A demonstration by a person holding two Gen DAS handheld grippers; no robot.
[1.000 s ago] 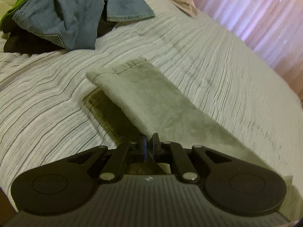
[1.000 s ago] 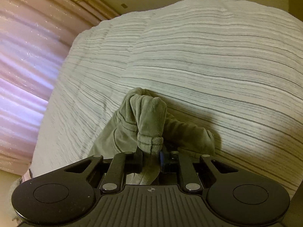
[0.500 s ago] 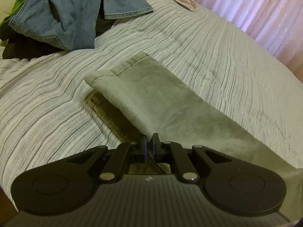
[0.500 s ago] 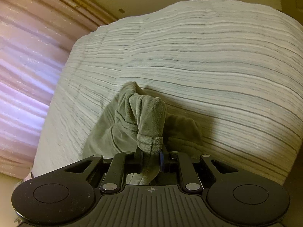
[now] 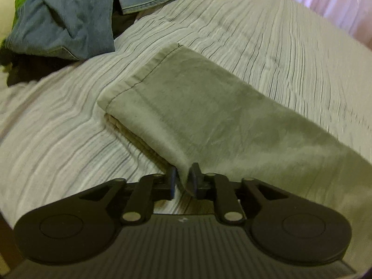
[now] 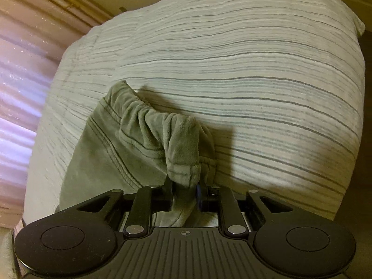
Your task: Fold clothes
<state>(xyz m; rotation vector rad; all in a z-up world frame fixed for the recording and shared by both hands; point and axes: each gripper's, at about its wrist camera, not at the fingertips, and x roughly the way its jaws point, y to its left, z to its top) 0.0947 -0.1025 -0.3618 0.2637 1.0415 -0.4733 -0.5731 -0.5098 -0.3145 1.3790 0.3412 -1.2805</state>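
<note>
Left wrist view: left gripper pinches the side edge of the grey-green trousers, whose doubled legs lie flat along the striped bedspread; jeans are heaped beyond. Risk: the thin pinch could slip, letting the layers slide apart.

Right wrist view: right gripper is clamped on the bunched waistband, held above the bedspread. Risk: uneven pulling between the grippers would skew the fold.

One grey-green fleece trousers held ahead of both grippers, one striped bedspread beneath, one denim garment far ahead-left, one green item, one pink curtain
</note>
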